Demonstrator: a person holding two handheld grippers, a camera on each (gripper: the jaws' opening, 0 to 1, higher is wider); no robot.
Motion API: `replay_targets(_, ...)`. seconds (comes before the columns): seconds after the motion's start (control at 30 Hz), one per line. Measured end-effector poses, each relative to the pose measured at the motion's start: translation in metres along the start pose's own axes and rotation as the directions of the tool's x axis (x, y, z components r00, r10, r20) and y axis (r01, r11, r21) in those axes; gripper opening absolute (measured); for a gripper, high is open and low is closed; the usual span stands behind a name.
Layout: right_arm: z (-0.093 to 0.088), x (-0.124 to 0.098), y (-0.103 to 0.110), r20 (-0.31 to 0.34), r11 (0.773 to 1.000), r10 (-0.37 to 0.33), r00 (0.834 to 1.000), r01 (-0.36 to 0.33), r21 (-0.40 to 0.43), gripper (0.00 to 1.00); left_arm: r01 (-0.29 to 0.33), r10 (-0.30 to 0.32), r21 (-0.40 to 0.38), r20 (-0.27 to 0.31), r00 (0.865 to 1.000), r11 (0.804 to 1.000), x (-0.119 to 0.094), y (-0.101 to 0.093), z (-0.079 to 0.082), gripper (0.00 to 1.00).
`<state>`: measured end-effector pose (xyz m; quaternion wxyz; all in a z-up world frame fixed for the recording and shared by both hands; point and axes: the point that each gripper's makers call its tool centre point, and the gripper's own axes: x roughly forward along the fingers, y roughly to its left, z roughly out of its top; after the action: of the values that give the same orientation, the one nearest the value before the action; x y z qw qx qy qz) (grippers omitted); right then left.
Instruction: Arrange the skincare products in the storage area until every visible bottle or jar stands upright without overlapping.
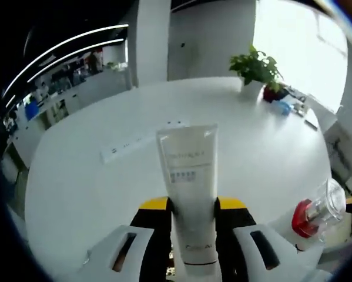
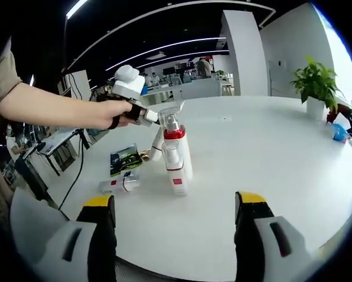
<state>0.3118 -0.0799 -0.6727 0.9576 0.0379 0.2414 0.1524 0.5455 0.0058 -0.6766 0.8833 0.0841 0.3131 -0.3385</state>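
The tall pale squeeze tube with a flat crimped top and small grey print [image 1: 188,176] stands between the jaws of my left gripper [image 1: 193,205], its yellow-tipped black fingers [image 1: 154,211] pressed against both sides of the tube low down, so that gripper is closed on it. The tube rises upright in the left gripper view over the round white table [image 1: 76,176]. At the right edge of that view a white bottle with a red collar and clear cap [image 1: 317,211] leans into the picture. Farther back on the table lie a flat white strip [image 1: 126,147] and a green plant in a white pot [image 1: 255,70].

In the right gripper view my right gripper [image 2: 174,214] has its jaws spread wide with nothing between them, hovering above the near edge of the table [image 2: 270,164]. Ahead of it the white bottle with a red collar and clear cap [image 2: 174,147] stands among other white, red-labelled bottles [image 2: 173,170], one leaning against it. My hand [image 2: 114,114] holds the left gripper right at that cluster. Beside the group a small white tube [image 2: 118,184] lies on its side near a dark green printed packet [image 2: 124,158].
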Motion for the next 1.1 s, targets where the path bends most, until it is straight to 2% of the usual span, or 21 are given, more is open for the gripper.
replay_targets(0.27,0.002,0.0,0.002,0.012,1.0,0.006,1.0,-0.006,-0.003,0.82,0.013,-0.013,0.007,0.049,0.999,1.0,-0.032,-0.007,0.001,0.24)
replay_targets(0.47,0.005,-0.001,0.005,0.025,1.0,0.026,0.999,-0.026,0.003,0.83,0.046,-0.041,-0.047,0.09,0.995,0.998,-0.062,-0.02,-0.008,0.24)
replay_targets(0.7,0.007,-0.001,0.01,0.035,0.999,0.044,0.998,-0.044,-0.006,0.82,0.06,-0.053,-0.062,0.119,0.992,0.996,-0.091,-0.033,-0.016,0.24)
replay_targets(0.77,0.012,-0.004,0.011,0.061,0.999,0.05,0.997,-0.05,-0.01,0.8,0.069,-0.06,-0.067,0.129,0.99,0.995,-0.1,-0.038,-0.018,0.24)
replay_targets(0.8,0.019,-0.005,0.013,0.097,0.998,0.063,0.993,-0.064,-0.001,0.78,0.073,-0.063,-0.073,0.137,0.989,0.995,-0.106,-0.041,-0.02,0.24)
replay_targets(0.9,0.036,-0.011,0.021,0.18,0.989,0.118,0.977,-0.132,0.066,0.73,0.078,-0.068,-0.064,0.154,0.986,0.995,-0.119,-0.051,-0.024,0.24)
replay_targets(0.97,0.039,-0.013,0.024,0.185,0.982,0.144,0.972,-0.164,0.098,0.69,0.086,-0.075,-0.057,0.172,0.982,0.995,-0.127,-0.057,-0.026,0.24)
replay_targets(1.03,0.042,-0.014,0.023,0.181,0.982,0.141,0.973,-0.161,0.101,0.68,0.092,-0.078,-0.07,0.183,0.98,0.993,-0.135,-0.063,-0.031,0.24)
replay_targets(1.1,0.051,-0.015,0.029,0.204,0.975,0.156,0.967,-0.184,0.127,0.67,0.095,-0.079,-0.079,0.193,0.978,0.992,-0.141,-0.066,-0.035,0.24)
